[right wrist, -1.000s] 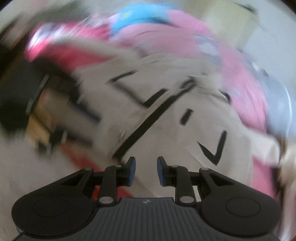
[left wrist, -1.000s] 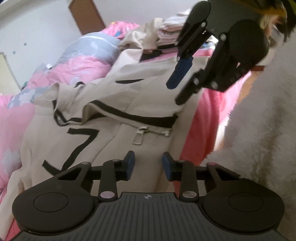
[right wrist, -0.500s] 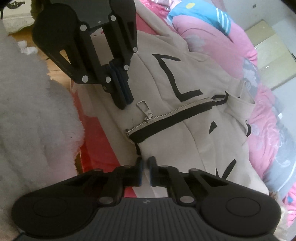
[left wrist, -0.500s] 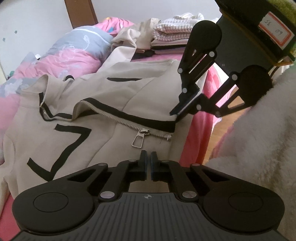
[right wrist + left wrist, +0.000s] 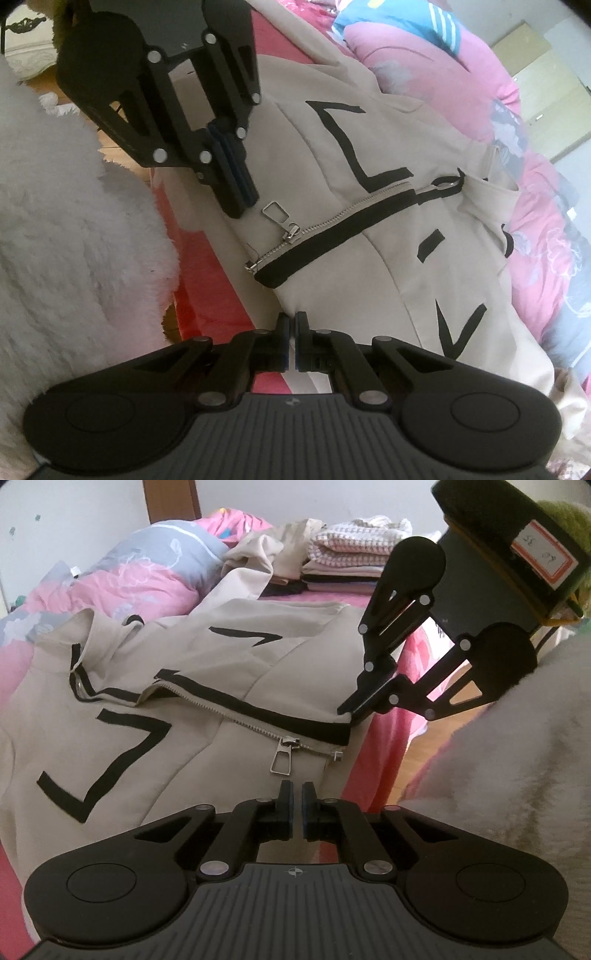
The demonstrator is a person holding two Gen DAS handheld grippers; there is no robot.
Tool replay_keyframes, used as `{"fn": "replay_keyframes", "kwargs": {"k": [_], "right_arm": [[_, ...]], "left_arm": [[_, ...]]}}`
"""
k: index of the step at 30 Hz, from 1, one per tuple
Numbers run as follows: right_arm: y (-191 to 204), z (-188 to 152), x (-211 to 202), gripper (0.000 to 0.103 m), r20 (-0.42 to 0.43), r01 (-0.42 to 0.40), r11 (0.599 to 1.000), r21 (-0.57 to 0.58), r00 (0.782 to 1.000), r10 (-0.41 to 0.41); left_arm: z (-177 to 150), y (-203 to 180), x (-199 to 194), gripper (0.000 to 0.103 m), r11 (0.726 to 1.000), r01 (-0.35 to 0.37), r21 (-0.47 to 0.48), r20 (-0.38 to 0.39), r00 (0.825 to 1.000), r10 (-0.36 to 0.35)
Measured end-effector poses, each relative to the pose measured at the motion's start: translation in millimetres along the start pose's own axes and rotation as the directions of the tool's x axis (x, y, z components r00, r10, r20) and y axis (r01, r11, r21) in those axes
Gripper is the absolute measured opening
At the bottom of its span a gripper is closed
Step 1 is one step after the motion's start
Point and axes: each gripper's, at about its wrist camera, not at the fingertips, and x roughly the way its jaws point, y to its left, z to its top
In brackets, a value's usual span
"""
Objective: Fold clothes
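Observation:
A beige jacket [image 5: 221, 672] with black stripes lies spread on a pink bed, its zipper open above the metal pull [image 5: 282, 760]. My left gripper [image 5: 297, 797] is shut on the near hem just below that pull. The right wrist view shows the same left gripper [image 5: 240, 201] with its blue pads pressed together at the hem beside the pull [image 5: 275, 214]. My right gripper [image 5: 291, 332] is shut on the hem of the other jacket [image 5: 369, 258] front. From the left wrist view, the right gripper [image 5: 345, 710] pinches the end of the black band.
A stack of folded clothes [image 5: 354, 554] sits at the far side of the bed. A pink and grey quilt [image 5: 140, 579] is bunched behind the jacket. A person's white fluffy sleeve [image 5: 517, 794] fills the right side. Wooden floor [image 5: 417, 753] shows past the bed edge.
A second ago both grippers stood open above the jacket. Both have since shut at the hem, and the right one came down to the black band. Over the last half second little moved.

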Motion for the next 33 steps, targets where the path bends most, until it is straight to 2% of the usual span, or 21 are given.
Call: {"fn": "replay_keyframes", "kwargs": {"k": [3,5,7,10,13,15,17,19,21,23,25,26,29,30,32,33], "right_arm": [[-2,-1,-9,0.009,0.004,0.001,1.0,0.017,1.0,-0.001],[-5,-2,-17,0.017,0.016,0.002,0.999,0.035,1.0,-0.003],[-12,-3,-27,0.017,0.03,0.002,0.997,0.079,1.0,-0.004],[-31,-1,-40,0.017,0.076,-0.007,0.982,0.187,0.997,-0.007],[-63,2,-46,0.017,0.11,0.0,0.94,0.342,0.993,-0.039],[-91,5,-44,0.023,0.102,0.043,0.887,0.46,0.99,-0.101],[-122,7,-38,0.026,0.082,0.077,0.816,0.573,0.985,-0.151],[-155,9,-26,0.026,0.056,0.096,0.725,0.682,0.982,-0.182],[-189,9,-9,0.026,0.034,0.094,0.617,0.782,0.981,-0.192],[-219,10,12,0.026,0.01,0.1,0.537,0.838,0.98,-0.198],[-242,14,37,0.027,-0.015,0.126,0.531,0.838,0.978,-0.207],[-254,16,50,0.032,-0.029,0.139,0.529,0.837,0.977,-0.212],[-283,21,94,0.04,-0.086,0.226,0.622,0.75,0.965,-0.247],[-291,24,112,0.041,-0.116,0.274,0.677,0.683,0.956,-0.27],[-306,22,141,0.043,-0.162,0.333,0.742,0.582,0.941,-0.296],[-317,19,154,0.045,-0.161,0.3,0.766,0.568,0.954,-0.254]], "left_arm": [[5,9,-14,0.005,0.998,0.024,-0.057,0.025,0.999,-0.023],[10,20,-24,0.006,0.99,0.058,-0.131,0.063,0.997,-0.05],[17,32,-29,0.006,0.977,0.083,-0.196,0.103,0.993,-0.064],[30,49,-28,0.007,0.957,0.106,-0.27,0.165,0.984,-0.063],[45,63,-14,0.008,0.939,0.113,-0.325,0.213,0.976,-0.044],[54,72,-2,0.009,0.923,0.125,-0.364,0.238,0.971,-0.038],[63,82,15,0.01,0.901,0.148,-0.407,0.256,0.966,-0.042],[69,87,32,0.01,0.886,0.148,-0.44,0.25,0.968,-0.038],[71,91,51,0.01,0.873,0.135,-0.469,0.222,0.975,-0.031],[67,95,68,0.01,0.859,0.125,-0.496,0.176,0.984,-0.041],[57,101,81,0.01,0.839,0.136,-0.526,0.152,0.986,-0.065],[51,105,85,0.01,0.826,0.151,-0.543,0.154,0.985,-0.079],[39,114,86,0.011,0.791,0.213,-0.573,0.202,0.973,-0.115],[36,116,86,0.011,0.784,0.228,-0.577,0.214,0.969,-0.124],[31,121,86,0.011,0.77,0.259,-0.583,0.238,0.961,-0.142],[29,123,86,0.011,0.763,0.274,-0.585,0.25,0.956,-0.151]]}}
